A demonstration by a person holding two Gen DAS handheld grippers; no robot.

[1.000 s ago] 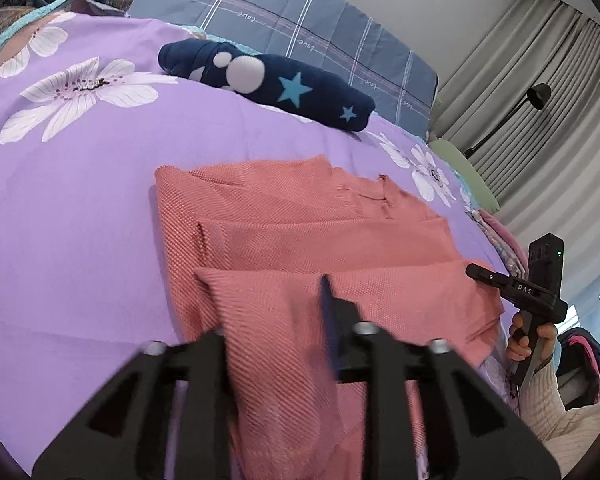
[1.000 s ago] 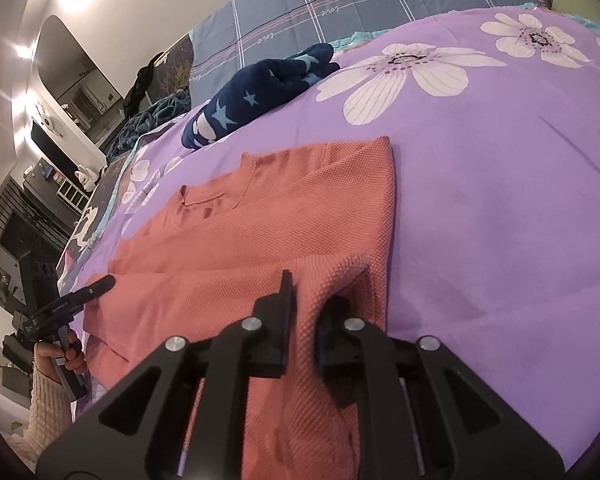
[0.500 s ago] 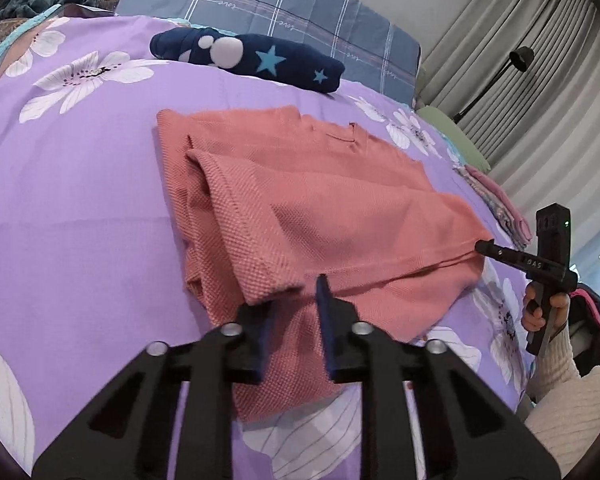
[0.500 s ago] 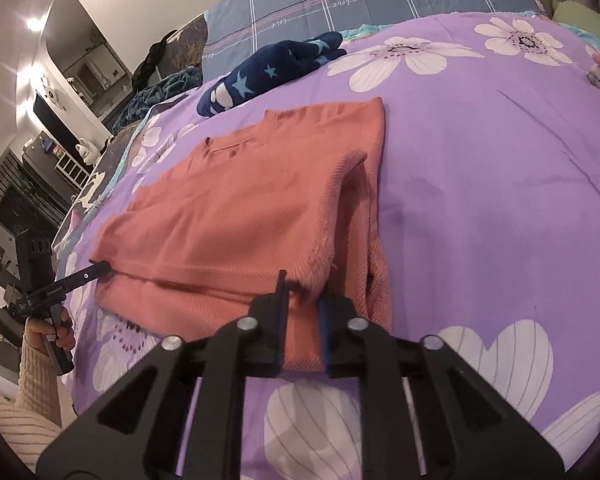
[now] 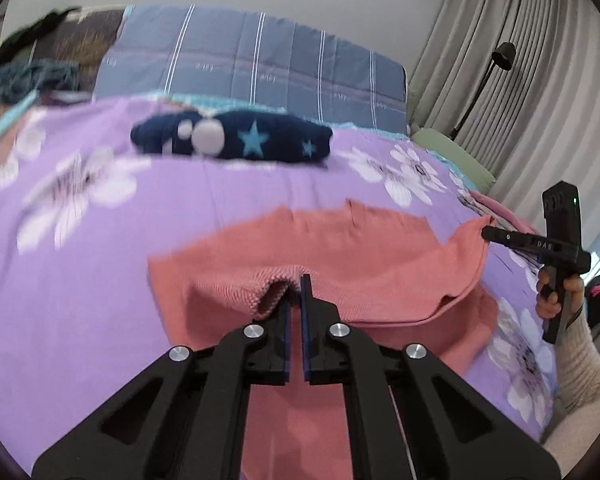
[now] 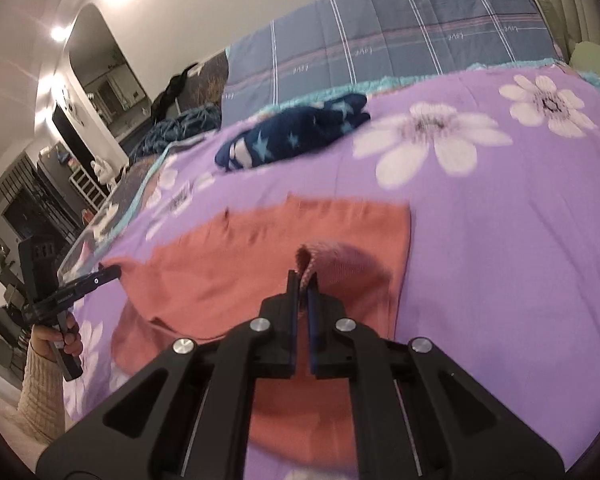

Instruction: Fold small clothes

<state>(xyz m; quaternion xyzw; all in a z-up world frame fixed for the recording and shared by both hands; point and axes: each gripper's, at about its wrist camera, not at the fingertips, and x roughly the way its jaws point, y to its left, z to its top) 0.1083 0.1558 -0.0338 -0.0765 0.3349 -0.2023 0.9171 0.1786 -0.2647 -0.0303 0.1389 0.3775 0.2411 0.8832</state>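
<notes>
The left gripper point(image 5: 296, 296) and the right gripper point(image 6: 303, 294) each pinch a lower corner of the salmon shirt point(image 5: 364, 256), lifted at frame centre above the purple bedspread point(image 5: 80, 280); its sides look folded in, so the bottom-to-collar fold remains.

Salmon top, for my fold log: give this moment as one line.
left hand-held gripper: shut on salmon top | right hand-held gripper: shut on salmon top | near edge raised | on purple bedspread

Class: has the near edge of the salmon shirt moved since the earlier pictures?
Yes. The salmon shirt's near edge, pinched in both grippers, has lifted off the purple bedspread toward the navy star garment.
</notes>
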